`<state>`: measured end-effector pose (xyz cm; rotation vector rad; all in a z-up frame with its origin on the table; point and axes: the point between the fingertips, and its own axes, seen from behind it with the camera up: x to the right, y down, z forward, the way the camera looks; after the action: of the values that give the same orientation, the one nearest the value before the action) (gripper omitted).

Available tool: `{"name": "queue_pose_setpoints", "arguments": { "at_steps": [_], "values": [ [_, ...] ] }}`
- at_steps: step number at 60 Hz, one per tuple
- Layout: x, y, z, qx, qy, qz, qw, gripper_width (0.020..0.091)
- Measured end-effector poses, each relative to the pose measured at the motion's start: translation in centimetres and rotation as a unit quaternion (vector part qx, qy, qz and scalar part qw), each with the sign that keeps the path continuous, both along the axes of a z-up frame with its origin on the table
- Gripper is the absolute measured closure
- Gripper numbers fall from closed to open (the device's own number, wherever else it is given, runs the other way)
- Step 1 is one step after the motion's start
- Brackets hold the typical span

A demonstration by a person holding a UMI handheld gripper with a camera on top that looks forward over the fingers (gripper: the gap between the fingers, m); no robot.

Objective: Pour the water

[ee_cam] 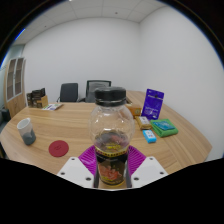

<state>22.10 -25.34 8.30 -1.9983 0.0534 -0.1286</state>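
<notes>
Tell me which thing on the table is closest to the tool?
The clear bottle with the black cap. It stands right between the tool's fingers, while the dark cup, red coaster and green box sit farther off on the table.

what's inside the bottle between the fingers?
The bottle has a clear upper body that looks mostly empty, with dark amber liquid low down. A label and the fingers cover the base, so the exact level is hidden.

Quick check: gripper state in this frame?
Gripper: shut on the clear plastic bottle with black cap and amber liquid, held upright between both fingers.
</notes>
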Motion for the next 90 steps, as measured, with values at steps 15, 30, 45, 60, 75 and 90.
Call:
{"name": "queue_pose_setpoints", "arguments": {
  "at_steps": [15,30,45,60,75,90],
  "values": [
    [-2.8,1.6,7.5,0.009,-0.167,-0.030,0.985,0.0740],
    [-12.3,5.0,15.2,-0.009,-0.479,-0.006,0.878,0.0741],
    [-22.7,8.6,14.3,-0.056,-0.750,0.081,0.655,0.0739],
    [-26.0,10.6,10.7,-0.113,-0.855,0.132,0.489,0.0740],
    [-26.1,10.6,9.6,-0.123,-0.821,0.149,0.538,0.0737],
    [-25.4,9.1,12.1,-0.044,-0.525,0.135,0.839,0.0738]
  ]
}}
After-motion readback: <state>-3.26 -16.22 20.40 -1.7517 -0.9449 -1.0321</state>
